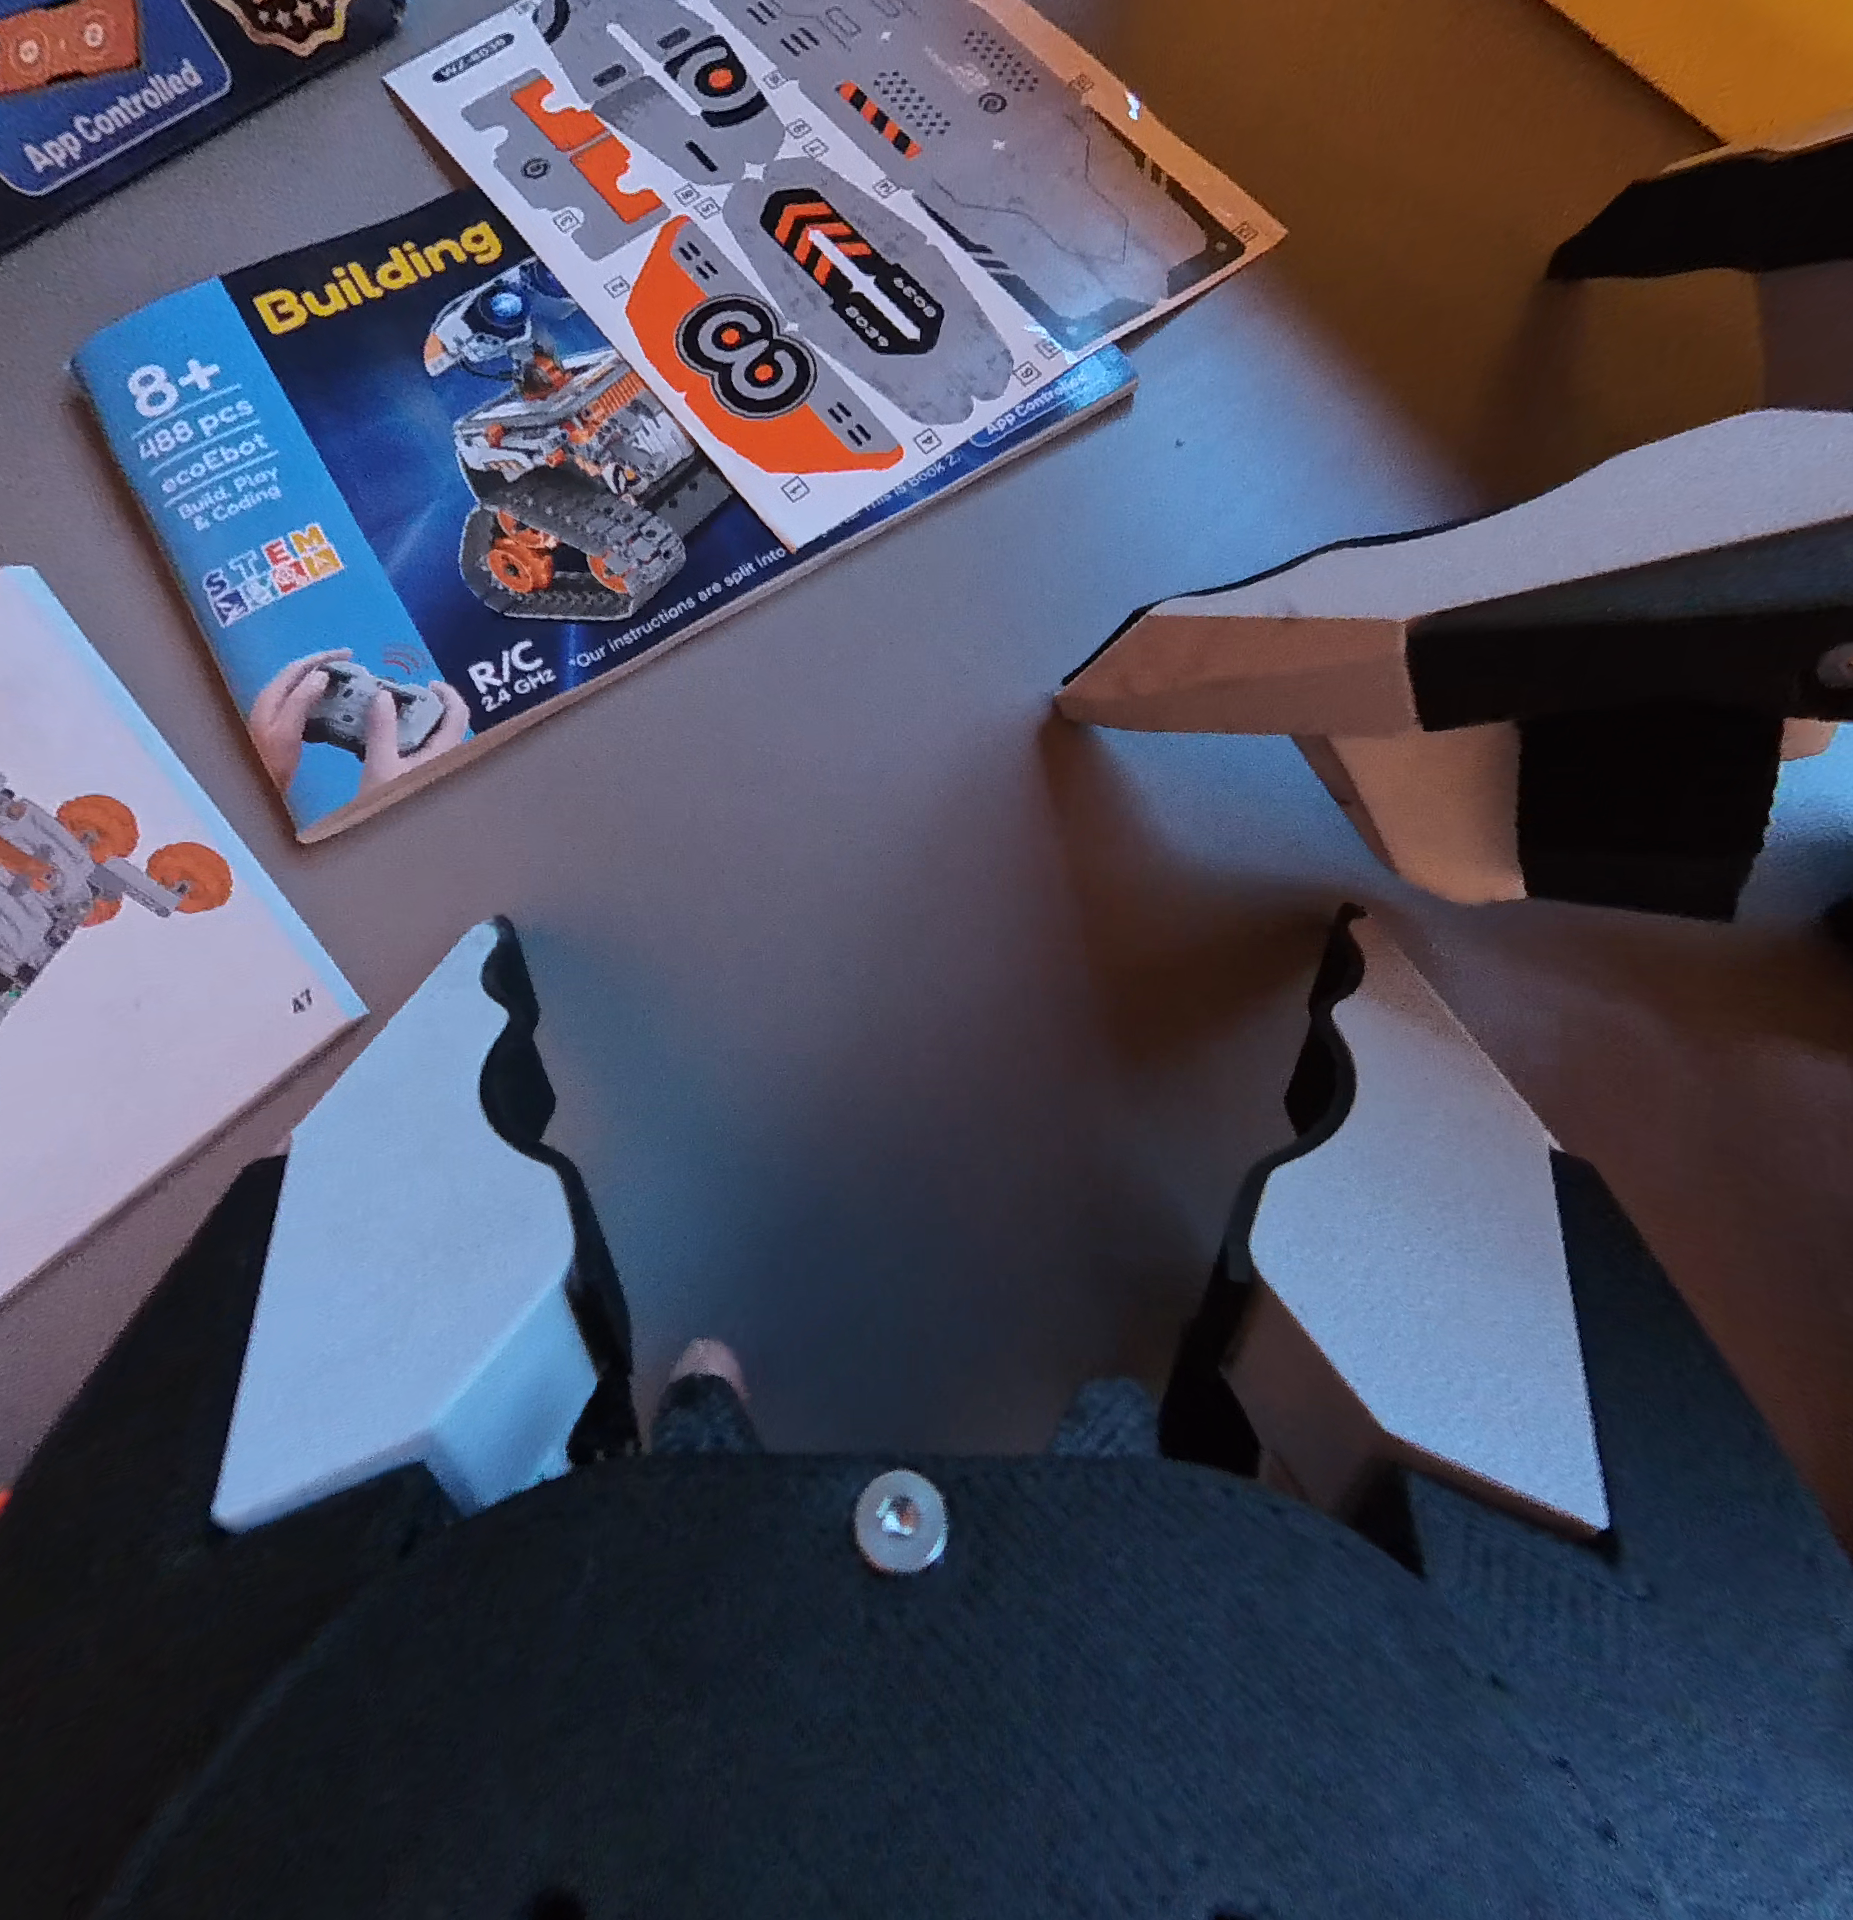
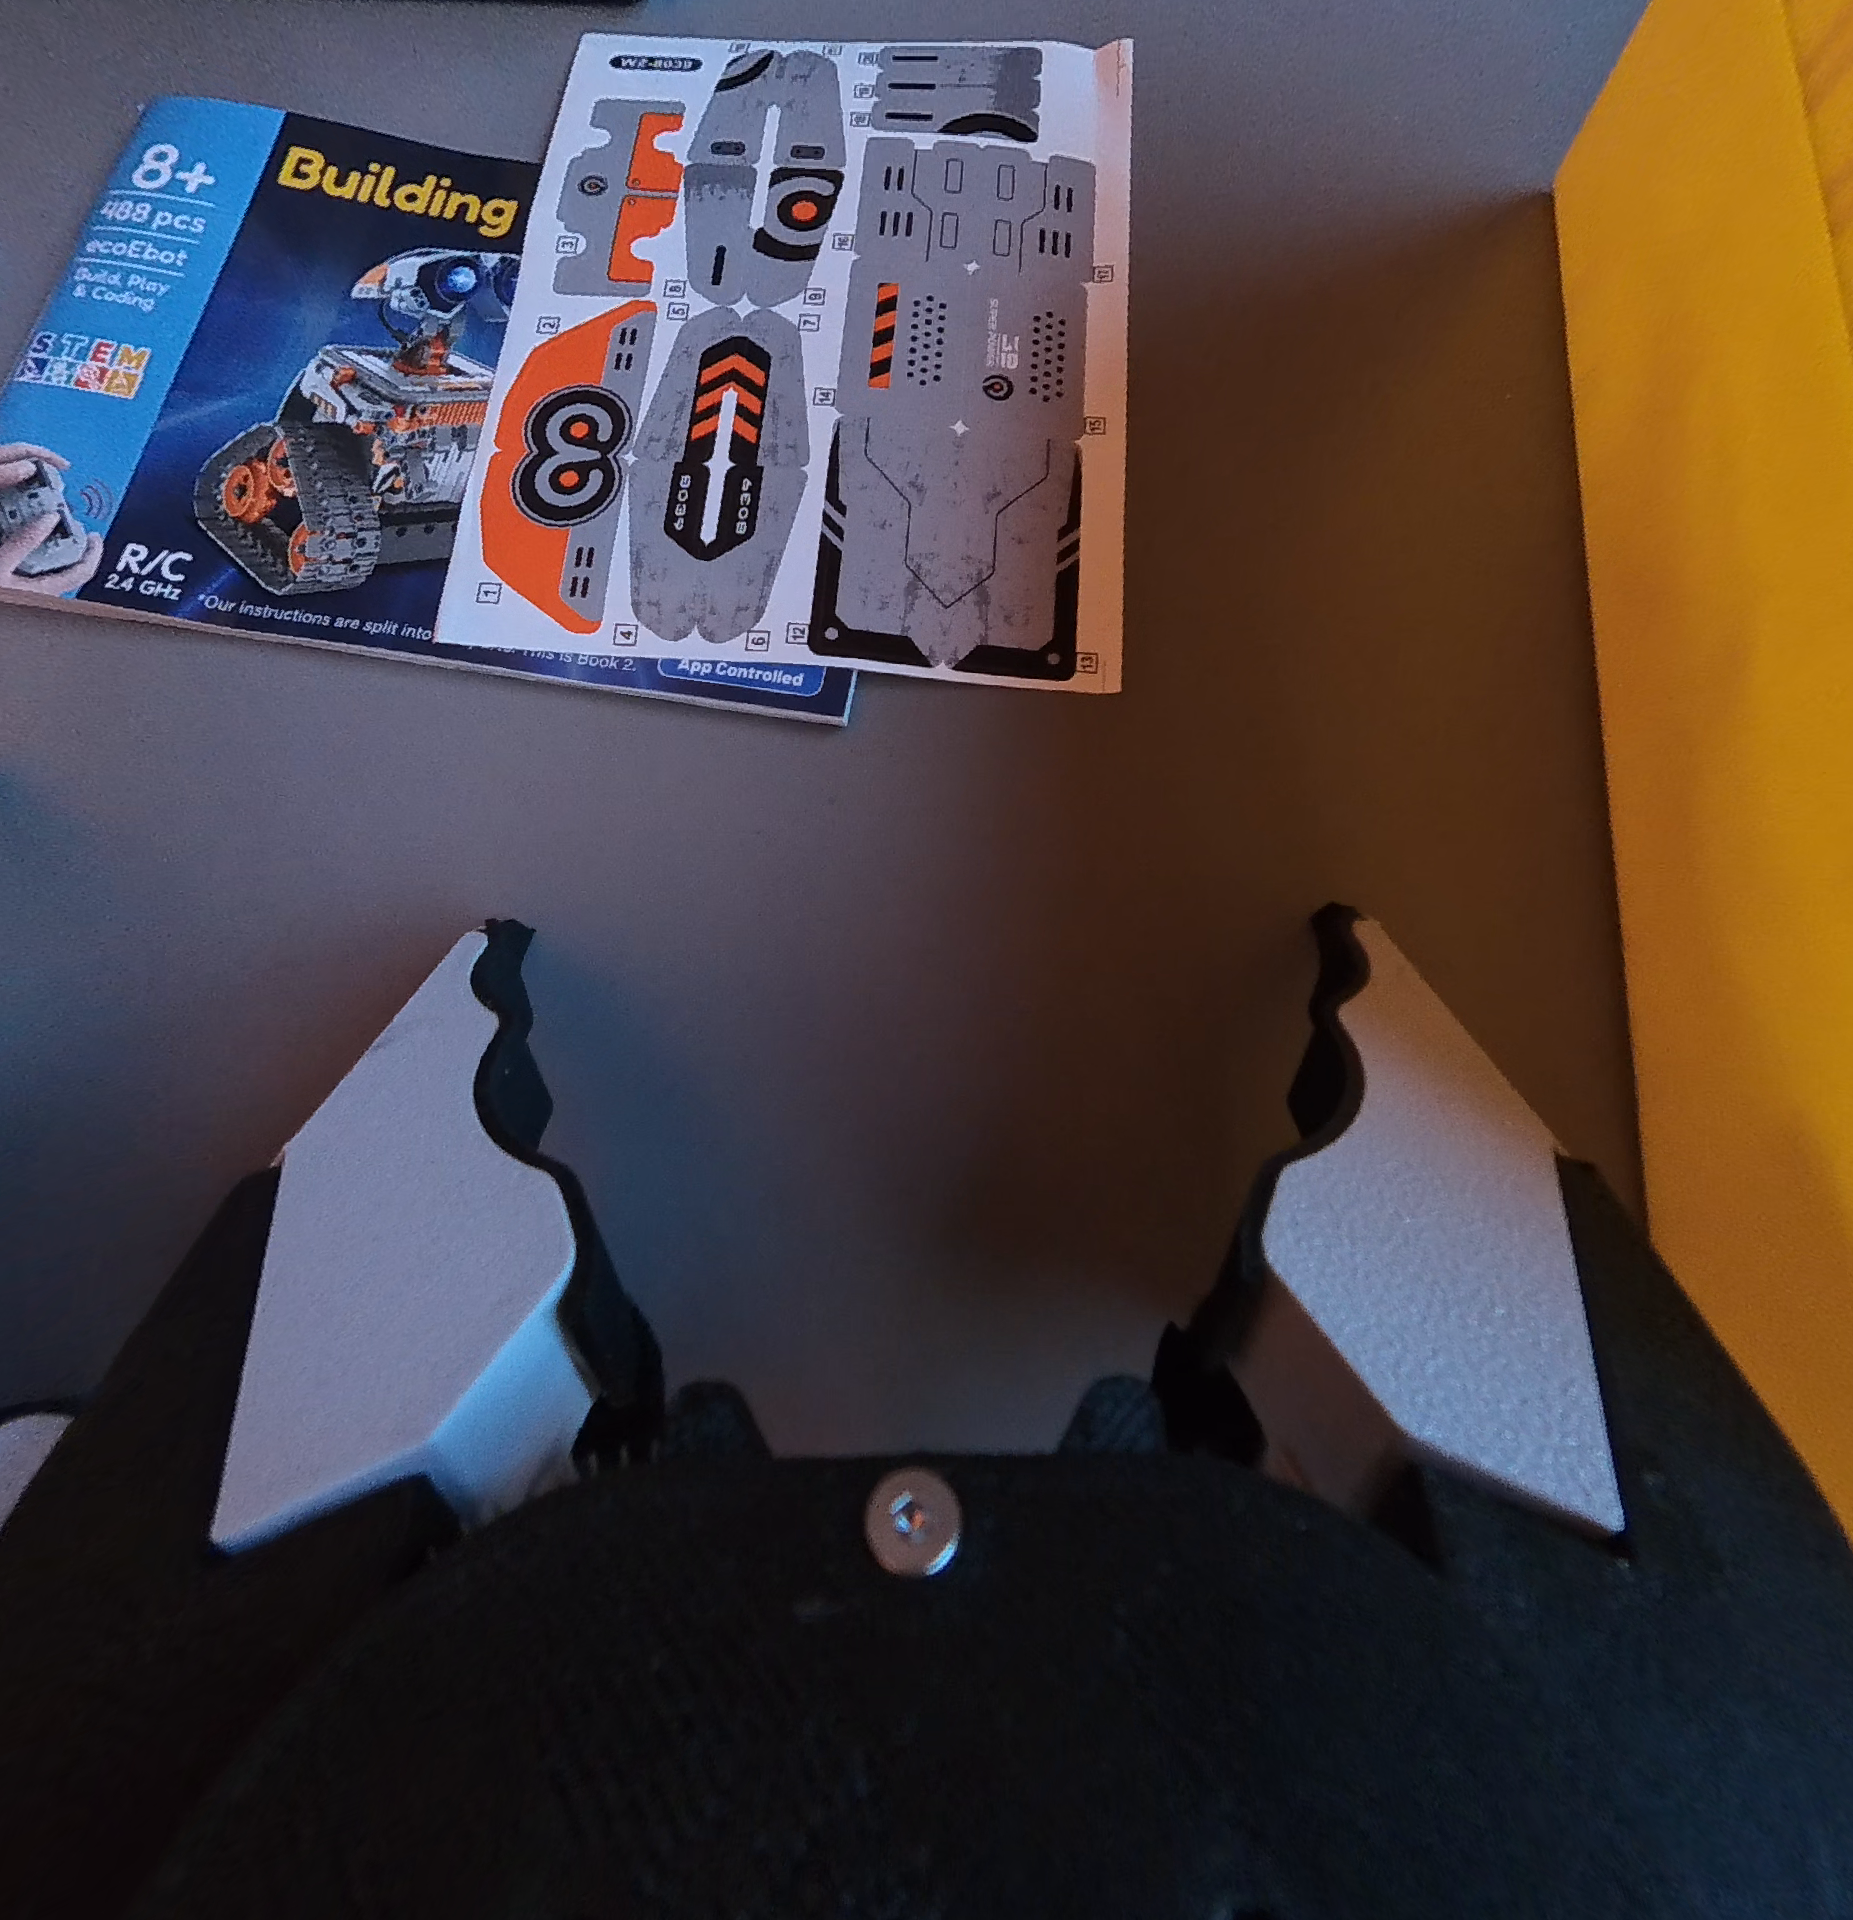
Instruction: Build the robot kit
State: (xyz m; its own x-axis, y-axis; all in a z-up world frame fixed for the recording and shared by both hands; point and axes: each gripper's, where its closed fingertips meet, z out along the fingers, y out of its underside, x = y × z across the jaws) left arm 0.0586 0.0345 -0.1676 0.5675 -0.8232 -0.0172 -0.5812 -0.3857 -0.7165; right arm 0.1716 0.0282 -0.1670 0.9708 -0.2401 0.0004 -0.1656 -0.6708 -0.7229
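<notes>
My left gripper [image 1: 922, 920] is open and empty, hovering over the bare grey table [image 1: 901, 810]. My right gripper [image 2: 917, 920] is open and empty too, over the grey table [image 2: 693, 883]. It also shows at the right of the left wrist view [image 1: 1317, 582]. A blue instruction booklet [image 1: 382, 520] with a tracked toy robot on its cover lies ahead of both grippers; it also shows in the right wrist view [image 2: 257, 395]. A white sticker sheet [image 1: 828, 249] with grey and orange shapes lies partly on the booklet; it also shows in the right wrist view [image 2: 797, 374].
An open white booklet page [image 1: 101, 935] lies at the left. A dark blue box [image 1: 101, 94] sits at the far left. A yellow box wall [image 2: 1732, 623] stands close along the right side; it shows at the top right of the left wrist view [image 1: 1753, 62].
</notes>
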